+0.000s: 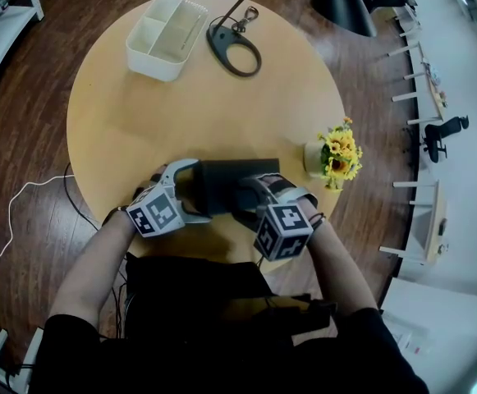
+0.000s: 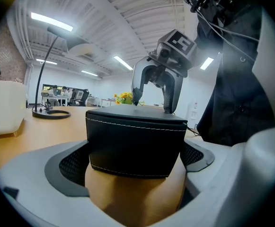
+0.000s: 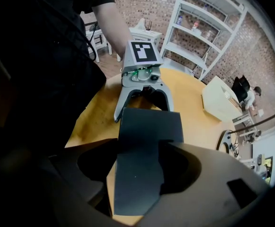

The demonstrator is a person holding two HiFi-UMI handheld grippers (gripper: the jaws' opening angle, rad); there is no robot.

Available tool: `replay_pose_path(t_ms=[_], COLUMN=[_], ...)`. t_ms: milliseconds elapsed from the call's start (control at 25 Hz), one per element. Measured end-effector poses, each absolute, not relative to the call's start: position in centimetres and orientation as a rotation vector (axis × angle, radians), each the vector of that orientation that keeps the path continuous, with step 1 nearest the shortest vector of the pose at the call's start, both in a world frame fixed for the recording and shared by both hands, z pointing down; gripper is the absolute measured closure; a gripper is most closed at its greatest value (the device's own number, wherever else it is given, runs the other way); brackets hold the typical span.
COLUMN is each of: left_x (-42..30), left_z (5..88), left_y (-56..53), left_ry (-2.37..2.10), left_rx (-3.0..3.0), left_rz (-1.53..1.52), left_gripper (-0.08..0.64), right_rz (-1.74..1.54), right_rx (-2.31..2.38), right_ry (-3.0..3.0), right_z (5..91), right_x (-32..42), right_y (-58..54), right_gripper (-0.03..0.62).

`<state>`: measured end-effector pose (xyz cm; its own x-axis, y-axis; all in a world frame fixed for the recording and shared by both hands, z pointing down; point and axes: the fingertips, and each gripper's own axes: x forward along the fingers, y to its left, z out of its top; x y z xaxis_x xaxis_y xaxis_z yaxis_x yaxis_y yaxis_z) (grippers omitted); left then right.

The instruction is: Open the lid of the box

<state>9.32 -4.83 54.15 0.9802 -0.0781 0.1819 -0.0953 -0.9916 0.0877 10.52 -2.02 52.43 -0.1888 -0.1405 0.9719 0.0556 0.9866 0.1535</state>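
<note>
A black box (image 1: 226, 185) with white stitching lies near the front edge of the round wooden table (image 1: 139, 121), its lid down. My left gripper (image 1: 199, 191) is shut on the box's left end, and in the left gripper view its mesh pads (image 2: 73, 167) press both sides of the box (image 2: 135, 143). My right gripper (image 1: 250, 197) comes in from the right, open. In the right gripper view the jaws stand wide around the box's top (image 3: 144, 145) with gaps on both sides. The left gripper view shows the right gripper (image 2: 151, 107) with its fingertips at the lid's far edge.
A white two-compartment container (image 1: 166, 35) and a desk lamp's ring base (image 1: 234, 50) stand at the table's far side. A small pot of yellow flowers (image 1: 332, 156) sits to the right of the box. A white cable (image 1: 12, 212) lies on the floor to the left.
</note>
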Motion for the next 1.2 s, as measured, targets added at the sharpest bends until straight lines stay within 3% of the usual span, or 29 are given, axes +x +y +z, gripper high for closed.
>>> replay_pose_path(t_ms=[600,640,760,880,960,1200], left_x=[9.1,9.1,9.3,9.1,7.8,1.6], left_z=[54.8,54.8,55.0,55.1,54.8,50.0], left_y=[-4.9,-4.9,-4.5,-3.8,-3.8,-5.2], left_ry=[-0.141,-0.14,-0.137,-0.155,-0.194,-0.508], left_rx=[3.006,3.004,2.975,2.928,2.904,2.778], left_rz=[0.281,0.286,0.309,0.344,0.352,0.073], left_gripper=[-0.026,-0.026,-0.029,-0.019,0.059,0.082], right_rz=[-0.153,-0.167,-0.216,-0.216,-0.204,-0.144], right_rx=[0.416,0.498,0.71,0.734,0.764,0.963], right_ry=[-2.047,-2.071,-2.034,-2.01,-2.044,-2.209], right_z=[42.5,41.6,41.1,41.9,41.7,38.7], right_x=[10.7,11.0,12.8,13.6,13.5,15.8], right_y=[-7.6,-8.9,-12.2,-12.8,-12.9,-11.0], right_gripper=[0.314,0.329,0.483,0.483,0.483,0.483])
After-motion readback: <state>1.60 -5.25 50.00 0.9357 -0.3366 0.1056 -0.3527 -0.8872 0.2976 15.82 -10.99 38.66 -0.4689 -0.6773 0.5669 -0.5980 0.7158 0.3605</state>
